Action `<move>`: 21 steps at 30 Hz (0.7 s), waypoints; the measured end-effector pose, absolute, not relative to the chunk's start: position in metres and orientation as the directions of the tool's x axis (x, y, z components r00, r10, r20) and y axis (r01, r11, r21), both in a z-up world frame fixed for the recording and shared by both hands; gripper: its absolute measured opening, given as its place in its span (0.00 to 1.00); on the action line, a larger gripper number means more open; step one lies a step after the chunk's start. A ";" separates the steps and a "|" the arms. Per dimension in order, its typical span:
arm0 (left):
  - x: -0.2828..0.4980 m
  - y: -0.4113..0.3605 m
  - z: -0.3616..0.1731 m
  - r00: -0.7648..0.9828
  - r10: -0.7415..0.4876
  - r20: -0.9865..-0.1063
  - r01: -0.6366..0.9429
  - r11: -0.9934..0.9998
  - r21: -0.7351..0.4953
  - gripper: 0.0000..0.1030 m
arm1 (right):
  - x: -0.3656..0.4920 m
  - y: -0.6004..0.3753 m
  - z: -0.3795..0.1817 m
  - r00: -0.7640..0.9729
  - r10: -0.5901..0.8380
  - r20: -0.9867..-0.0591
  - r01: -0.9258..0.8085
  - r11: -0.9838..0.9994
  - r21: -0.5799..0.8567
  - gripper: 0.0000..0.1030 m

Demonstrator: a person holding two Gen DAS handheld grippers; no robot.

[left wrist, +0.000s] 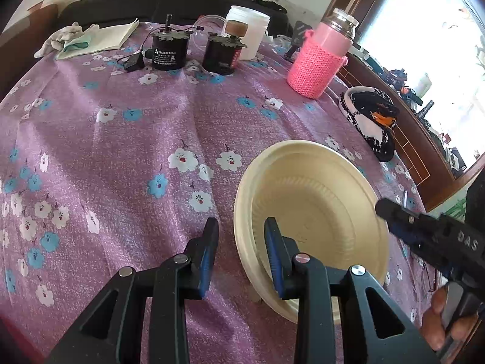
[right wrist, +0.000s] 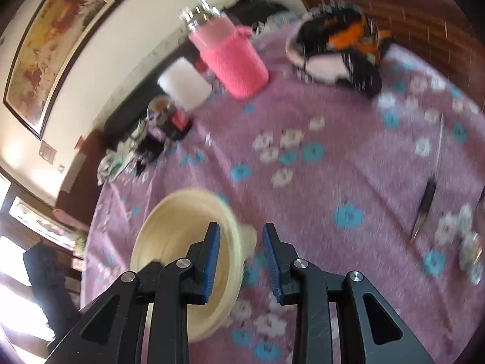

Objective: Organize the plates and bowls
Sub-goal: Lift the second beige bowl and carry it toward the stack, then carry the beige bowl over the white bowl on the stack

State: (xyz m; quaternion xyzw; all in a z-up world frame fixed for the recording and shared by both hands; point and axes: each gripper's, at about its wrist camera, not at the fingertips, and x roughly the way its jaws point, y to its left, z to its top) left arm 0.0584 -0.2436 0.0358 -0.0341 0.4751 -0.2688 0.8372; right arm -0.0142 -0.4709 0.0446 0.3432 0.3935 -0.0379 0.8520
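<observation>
Left wrist view shows the cream-coloured shallow round plate point(left wrist: 315, 212) on the purple tablecloth with white and blue flowers point(left wrist: 121, 151), a little tilted, with its near rim raised. My left gripper point(left wrist: 241, 254) has its fingers apart, and they straddle this near rim: the right finger point(left wrist: 274, 254) is over the inside of the plate, the other one is outside over the cloth. Whether the pads touch the rim, I cannot tell.

My right gripper point(left wrist: 424, 230) enters from the right side and reaches the far right rim of the plate. In the right wrist view (it is quite blurred) this gripper point(right wrist: 241, 257) is also apart, with its left finger point(right wrist: 212, 254) over the inside of the plate point(right wrist: 169, 230) and the rim between the two fingers.

Behind the plate stand a pink bottle in a knitted pink sleeve point(left wrist: 318, 57), a white plastic jar point(left wrist: 251, 30) and two black cylindrical motors point(left wrist: 168, 48). A black and white patterned bag point(left wrist: 369, 121) lies at the right edge of the table.
</observation>
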 end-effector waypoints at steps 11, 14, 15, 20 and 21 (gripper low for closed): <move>0.049 -0.250 0.041 0.466 -0.445 -0.765 0.452 0.863 -0.227 0.17 | -0.019 -0.455 0.048 0.688 0.180 -0.703 0.290 0.820 0.493 0.15; 0.043 -0.251 0.047 0.519 -0.409 -0.750 0.449 0.878 -0.167 0.17 | -0.021 -0.454 0.052 0.708 0.182 -0.683 0.271 0.823 0.500 0.15; 0.041 -0.251 0.050 0.538 -0.397 -0.744 0.444 0.883 -0.151 0.17 | -0.021 -0.453 0.054 0.715 0.184 -0.674 0.259 0.827 0.500 0.15; 0.040 -0.247 0.055 0.577 -0.370 -0.728 0.427 0.897 -0.118 0.17 | -0.020 -0.442 0.060 0.733 0.214 -0.645 0.200 0.840 0.505 0.12; 0.041 -0.246 0.055 0.577 -0.371 -0.728 0.424 0.897 -0.122 0.17 | -0.020 -0.439 0.061 0.735 0.208 -0.645 0.196 0.846 0.496 0.12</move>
